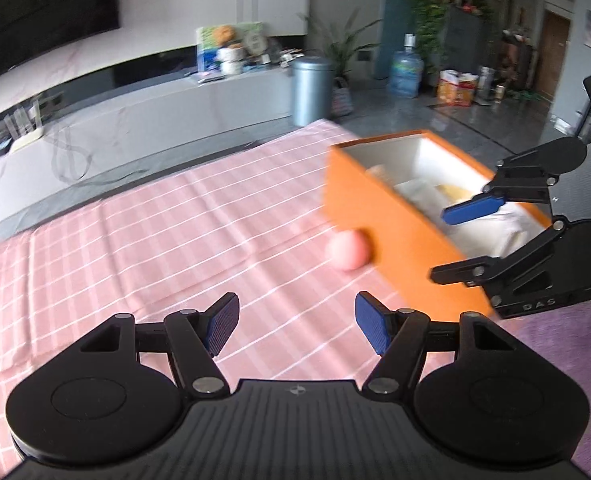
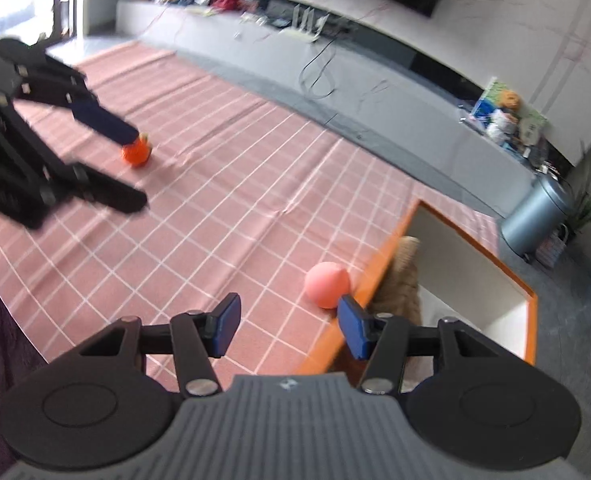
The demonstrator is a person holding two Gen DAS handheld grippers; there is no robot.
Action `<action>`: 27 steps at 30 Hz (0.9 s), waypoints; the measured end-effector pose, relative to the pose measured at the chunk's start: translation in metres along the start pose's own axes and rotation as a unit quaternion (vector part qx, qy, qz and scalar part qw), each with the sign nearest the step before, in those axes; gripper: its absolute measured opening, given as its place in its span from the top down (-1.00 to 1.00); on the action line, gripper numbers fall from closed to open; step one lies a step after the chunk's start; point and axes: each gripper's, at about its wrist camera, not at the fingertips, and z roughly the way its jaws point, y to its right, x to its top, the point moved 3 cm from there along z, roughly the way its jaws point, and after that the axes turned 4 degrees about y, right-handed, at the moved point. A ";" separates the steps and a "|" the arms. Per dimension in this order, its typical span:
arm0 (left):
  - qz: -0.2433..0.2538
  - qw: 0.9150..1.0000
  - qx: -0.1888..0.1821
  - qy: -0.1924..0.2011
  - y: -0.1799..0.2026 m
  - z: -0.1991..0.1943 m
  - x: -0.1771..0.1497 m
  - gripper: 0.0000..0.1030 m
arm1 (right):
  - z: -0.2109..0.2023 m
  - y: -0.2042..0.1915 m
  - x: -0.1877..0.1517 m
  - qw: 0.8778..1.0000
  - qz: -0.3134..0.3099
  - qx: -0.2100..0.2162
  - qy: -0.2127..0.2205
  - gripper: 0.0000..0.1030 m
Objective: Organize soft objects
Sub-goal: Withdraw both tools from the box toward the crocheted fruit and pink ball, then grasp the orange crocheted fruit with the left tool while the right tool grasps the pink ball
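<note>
Seemingly between picks, both claws, left and right, hang apart and empty; next, grasp the pink ball beside the orange box.

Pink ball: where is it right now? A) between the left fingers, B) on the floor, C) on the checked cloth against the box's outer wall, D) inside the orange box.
C: the pink ball lies on the checked cloth right beside the orange box, with both grippers' fingers clear of it.
</note>
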 end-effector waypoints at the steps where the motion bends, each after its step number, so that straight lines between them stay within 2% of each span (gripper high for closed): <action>1: -0.003 1.000 0.008 -0.004 -0.009 0.001 -0.002 -0.52 | 0.008 -0.002 0.003 1.000 -0.010 0.003 -0.009 -0.04; 9: -0.019 0.997 0.064 -0.024 -0.077 0.011 -0.022 -0.52 | 0.077 -0.004 0.022 0.991 -0.099 0.015 -0.084 -0.04; 13: -0.032 0.996 0.071 -0.041 -0.106 0.022 -0.040 -0.52 | 0.112 0.003 0.028 0.983 -0.132 0.016 -0.123 -0.02; 19: -0.024 0.994 0.087 -0.064 -0.132 0.044 -0.059 -0.52 | 0.155 0.005 0.032 0.969 -0.183 0.017 -0.165 0.00; 27: -0.026 0.989 0.107 -0.099 -0.158 0.074 -0.068 -0.55 | 0.187 0.006 0.030 0.955 -0.223 0.017 -0.195 -0.03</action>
